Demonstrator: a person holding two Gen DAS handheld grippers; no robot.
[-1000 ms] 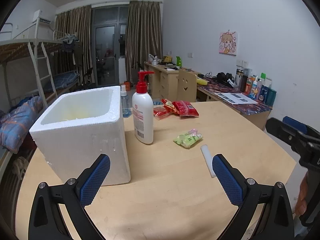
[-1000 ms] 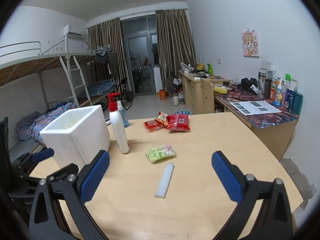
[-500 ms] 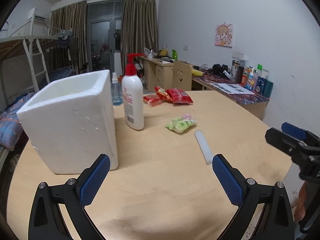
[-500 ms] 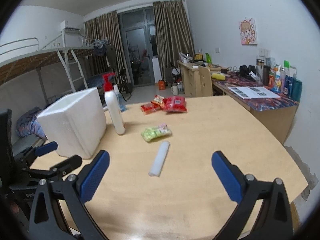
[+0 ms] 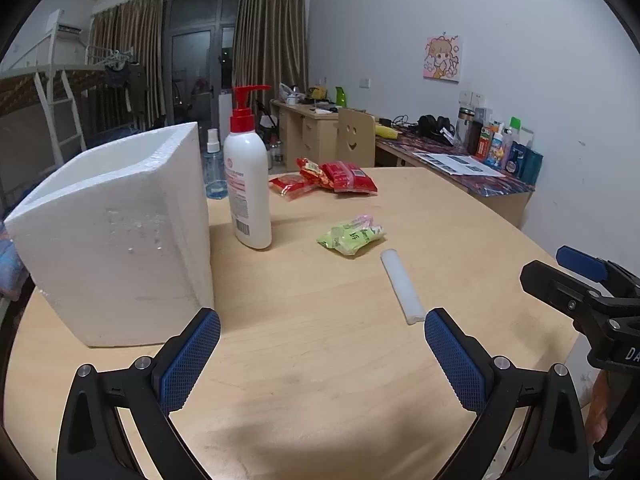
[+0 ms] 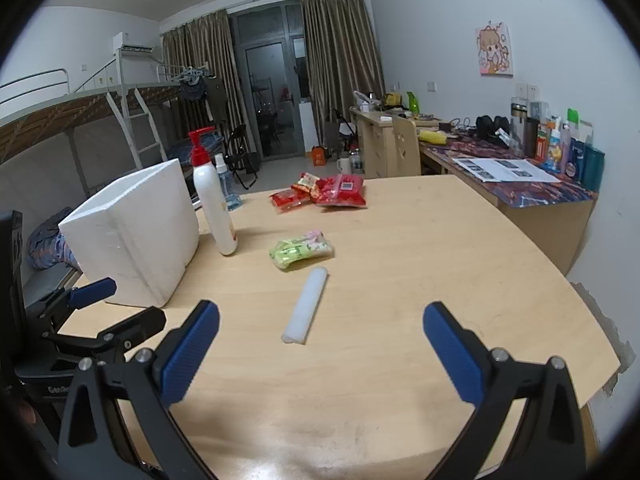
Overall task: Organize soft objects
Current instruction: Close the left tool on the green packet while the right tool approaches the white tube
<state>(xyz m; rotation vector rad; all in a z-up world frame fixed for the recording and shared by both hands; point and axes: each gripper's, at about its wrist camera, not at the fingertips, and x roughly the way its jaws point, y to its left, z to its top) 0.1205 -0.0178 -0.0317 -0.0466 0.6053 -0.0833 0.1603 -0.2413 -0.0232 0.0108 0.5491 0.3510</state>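
Observation:
A white foam box [image 5: 116, 232] [image 6: 136, 236] stands open-topped at the table's left. A white foam stick [image 5: 402, 286] [image 6: 306, 304] lies in the middle of the wooden table. A green soft packet [image 5: 352, 234] [image 6: 302, 250] lies just beyond it. Red snack packets [image 5: 332, 178] [image 6: 324, 192] lie farther back. My left gripper [image 5: 322, 356] is open and empty, low over the near table beside the box. My right gripper [image 6: 320, 348] is open and empty, just short of the stick.
A white pump bottle with a red top [image 5: 246, 176] [image 6: 214, 208] stands right of the box, a small clear spray bottle [image 5: 214, 168] behind it. The round table's edge [image 6: 592, 304] curves at the right. A cluttered desk [image 6: 512, 176] stands beyond.
Both grippers have dropped lower and drawn back toward the near table edge. The box now shows from the side, not from above. Nothing on the table has moved.

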